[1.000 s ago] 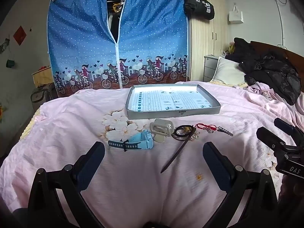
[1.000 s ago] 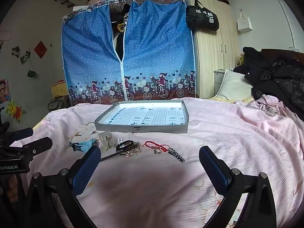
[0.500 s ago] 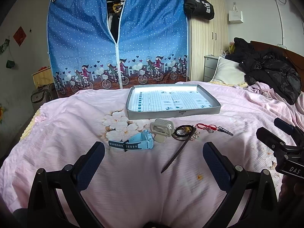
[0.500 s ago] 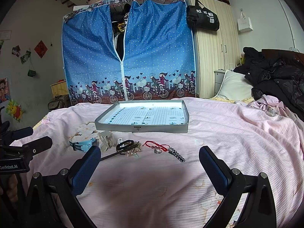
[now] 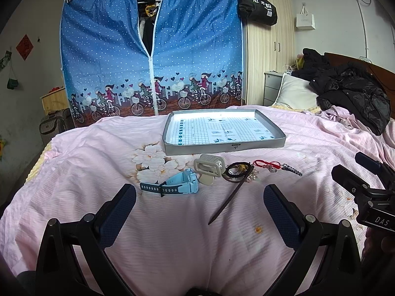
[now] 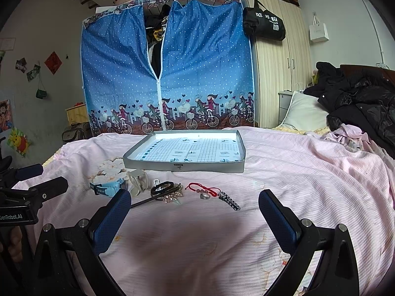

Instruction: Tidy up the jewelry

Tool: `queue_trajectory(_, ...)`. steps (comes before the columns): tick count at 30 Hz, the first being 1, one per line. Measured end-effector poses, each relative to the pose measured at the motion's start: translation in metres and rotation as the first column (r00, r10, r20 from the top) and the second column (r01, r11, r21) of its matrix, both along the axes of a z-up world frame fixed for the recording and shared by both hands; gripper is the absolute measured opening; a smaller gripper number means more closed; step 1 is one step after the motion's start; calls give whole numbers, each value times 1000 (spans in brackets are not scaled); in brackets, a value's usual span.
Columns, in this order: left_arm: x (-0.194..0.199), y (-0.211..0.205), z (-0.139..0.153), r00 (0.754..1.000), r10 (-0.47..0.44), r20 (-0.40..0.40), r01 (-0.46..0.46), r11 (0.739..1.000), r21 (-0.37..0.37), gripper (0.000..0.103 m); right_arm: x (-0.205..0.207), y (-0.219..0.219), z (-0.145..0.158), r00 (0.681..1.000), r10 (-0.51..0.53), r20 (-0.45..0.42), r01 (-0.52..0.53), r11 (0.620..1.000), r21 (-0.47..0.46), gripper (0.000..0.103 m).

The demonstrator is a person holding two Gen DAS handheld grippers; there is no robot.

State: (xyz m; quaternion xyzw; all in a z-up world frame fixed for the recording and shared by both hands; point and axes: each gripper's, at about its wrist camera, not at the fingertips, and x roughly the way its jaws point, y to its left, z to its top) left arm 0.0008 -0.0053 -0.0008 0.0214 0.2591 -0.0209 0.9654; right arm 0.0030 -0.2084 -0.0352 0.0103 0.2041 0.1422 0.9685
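While both tools hover wide open and empty over the bed, left tool (image 5: 198, 204) sits nearer the blue watch (image 5: 172, 185), strap lying left-right just ahead; right tool (image 6: 195, 206) faces the red bracelet (image 6: 202, 189); tray (image 5: 224, 145) empty behind.

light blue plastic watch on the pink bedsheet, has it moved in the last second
No. In the left wrist view the light blue plastic watch lies at the same spot, just short of the grey tray's front left corner, as before.
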Motion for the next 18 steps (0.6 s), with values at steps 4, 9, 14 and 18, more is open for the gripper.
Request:
queue_trajectory(4,0,0,0,1000,0,1,0,1000,1,101,0,-1,0,1000,1,0,-1,1000,-2,103)
queue_trajectory(9,0,0,0,1000,0,0,0,1000,-1,101,0,0,0,1000,0,0,0,1000,-1,103)
queue_trajectory(14,0,0,0,1000,0,1,0,1000,1,101,0,0,0,1000,0,0,0,1000,-2,103)
queue_trajectory(18,0,0,0,1000,0,1,0,1000,1,101,0,-1,-1,1000,1,0,-1,1000,-3,103)
